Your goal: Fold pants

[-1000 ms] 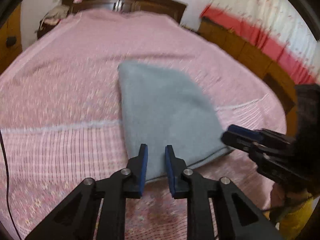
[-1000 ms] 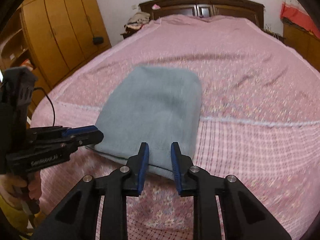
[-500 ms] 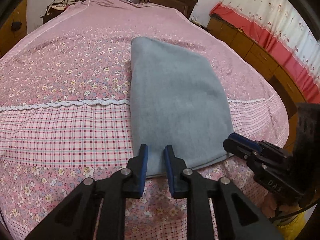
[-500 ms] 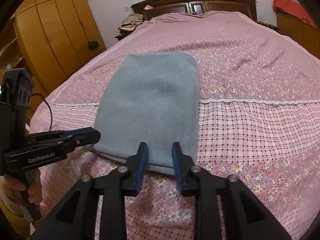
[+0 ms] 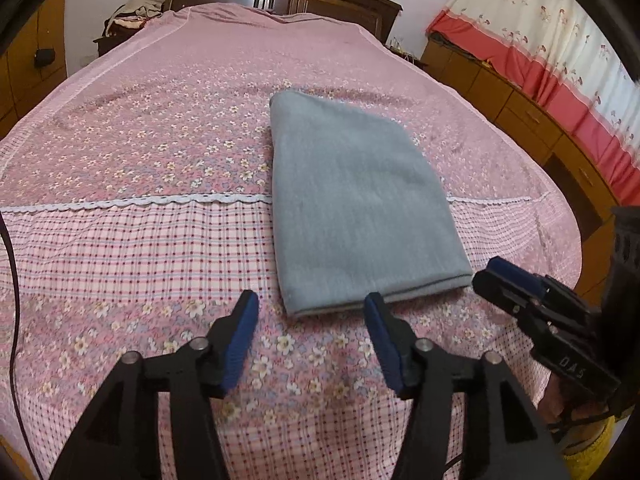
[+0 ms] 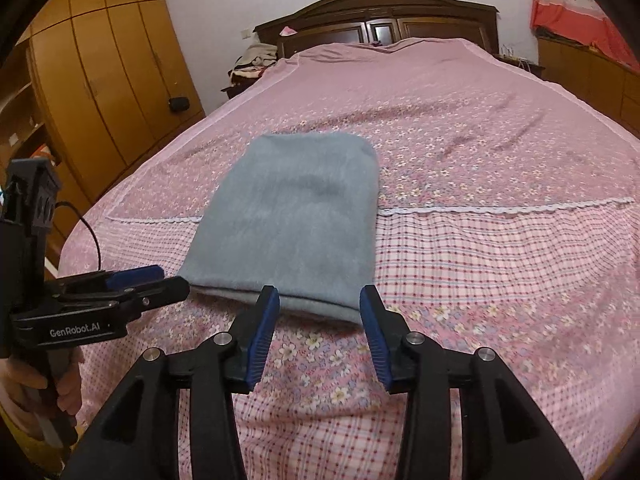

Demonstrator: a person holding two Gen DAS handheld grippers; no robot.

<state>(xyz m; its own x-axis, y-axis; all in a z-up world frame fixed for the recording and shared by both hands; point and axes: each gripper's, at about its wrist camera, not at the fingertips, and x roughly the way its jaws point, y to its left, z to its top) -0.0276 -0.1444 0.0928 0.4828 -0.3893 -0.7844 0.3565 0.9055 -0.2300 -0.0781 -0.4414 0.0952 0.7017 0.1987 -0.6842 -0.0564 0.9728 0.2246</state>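
We're at the foot of the bed, and the grey soft-knit folded pants [image 5: 360, 208] lie flat as a neat rectangle on the pink floral bedspread [image 5: 152, 136], set straight across the white lace trim [image 5: 140, 200] where the flowers give way to the pink checked band [image 5: 132, 252]. The near folded edge of the pants sits just ahead of both tools, layers stacked evenly.

Our left gripper [image 5: 310, 308], black with blue-padded fingers [image 5: 240, 332], is opening right now: the pads stand well apart, nothing is held, and the near left corner of the pants shows in the gap beyond them without touching either pad. Our right gripper [image 6: 318, 302] is opening too, its blue fingers [image 6: 264, 320] parted with the near right part of the hem visible between and beyond them, and the pads clear of the cloth.

From the left camera the right gripper comes in at the right edge, its tips just beside the pants' near right corner; whether they brush the fabric we can't quite tell. From the right camera a hand [image 6: 48, 392] grips the left tool's handle at the lower left.

Beyond, a dark wooden headboard [image 6: 384, 16], tall honey-coloured wardrobe doors [image 6: 108, 72] and a red-and-cream flowered curtain [image 5: 560, 52]
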